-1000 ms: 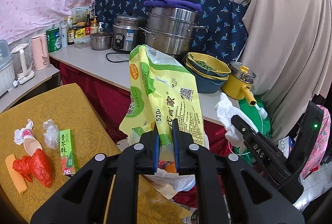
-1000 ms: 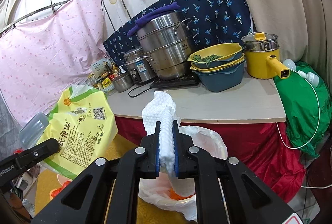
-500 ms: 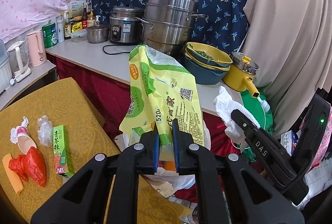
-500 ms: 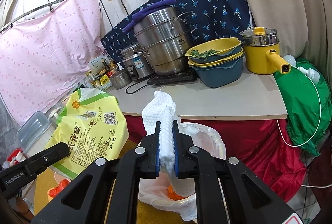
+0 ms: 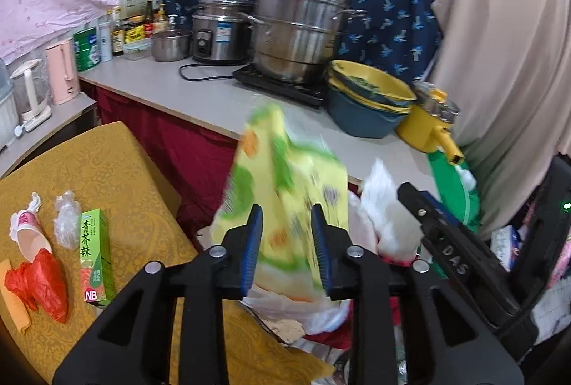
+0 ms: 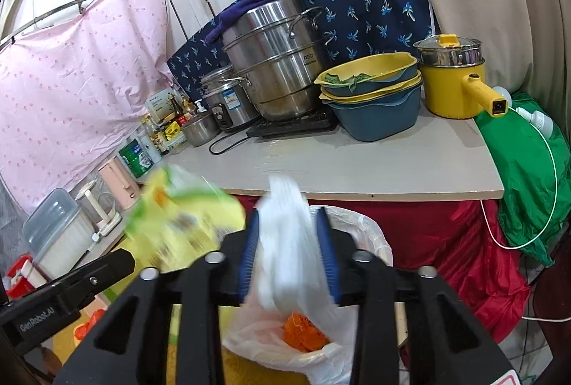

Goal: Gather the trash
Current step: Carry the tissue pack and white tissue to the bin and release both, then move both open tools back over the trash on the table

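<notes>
Now both of your hand-held grippers have just been opening: the left hand-held gripper (image 5: 285,240) stands spread with the yellow-green wrapper (image 5: 285,192) blurred and loose between its pads, and the right hand-held gripper (image 6: 287,254) is spread around the white tissue (image 6: 285,242), both above the bin bag (image 6: 360,228). These are light, limp scraps that flutter and drift. On the table (image 5: 107,170), take the green carton (image 5: 93,254) across its stiff narrow sides, and the red plastic bag (image 5: 46,281) by a bunched fold
</notes>
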Demonstrator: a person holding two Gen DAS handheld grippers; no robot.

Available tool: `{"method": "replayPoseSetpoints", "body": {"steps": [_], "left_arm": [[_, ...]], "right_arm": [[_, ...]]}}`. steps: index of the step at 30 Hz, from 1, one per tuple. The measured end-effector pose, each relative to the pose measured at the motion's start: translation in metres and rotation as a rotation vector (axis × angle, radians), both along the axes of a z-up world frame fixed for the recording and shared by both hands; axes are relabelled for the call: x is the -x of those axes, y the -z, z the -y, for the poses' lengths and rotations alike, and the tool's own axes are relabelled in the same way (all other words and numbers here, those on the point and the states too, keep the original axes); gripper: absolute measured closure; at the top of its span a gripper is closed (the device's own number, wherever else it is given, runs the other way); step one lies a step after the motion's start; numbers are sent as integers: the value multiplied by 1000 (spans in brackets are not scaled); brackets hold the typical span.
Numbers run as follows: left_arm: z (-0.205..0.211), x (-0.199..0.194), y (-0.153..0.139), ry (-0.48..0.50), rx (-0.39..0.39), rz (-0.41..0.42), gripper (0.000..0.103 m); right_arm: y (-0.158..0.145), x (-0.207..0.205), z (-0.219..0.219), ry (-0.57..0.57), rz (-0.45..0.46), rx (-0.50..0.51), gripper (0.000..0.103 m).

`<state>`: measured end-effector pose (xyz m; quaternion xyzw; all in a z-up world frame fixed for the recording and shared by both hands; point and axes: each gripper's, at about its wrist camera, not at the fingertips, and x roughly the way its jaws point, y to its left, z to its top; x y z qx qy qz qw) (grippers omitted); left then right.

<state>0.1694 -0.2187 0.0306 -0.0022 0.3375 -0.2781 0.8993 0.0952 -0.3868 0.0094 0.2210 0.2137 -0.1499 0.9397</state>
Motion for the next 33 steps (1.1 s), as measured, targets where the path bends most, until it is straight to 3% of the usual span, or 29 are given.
{"method": "replayPoseSetpoints", "body": {"steps": [5, 8, 20, 29, 33], "left_arm": [[-7, -20, 16, -41, -1, -56, 69], [-14, -21, 19, -64, -4, -49, 63], [-45, -10, 10, -115, -14, -4, 57], [-89, -1, 4, -177, -12, 10, 56], [-119, 1, 5, -224, -7, 4, 50]], "right_arm": [[1, -7, -1, -5, -12, 2, 65], [1, -5, -6, -6, -10, 15, 62], [-9, 3, -35, -44, -1, 21, 61], [-19, 4, -78, -110, 3, 38, 60], [-21, 1, -100, -150, -1, 41, 60]]}}
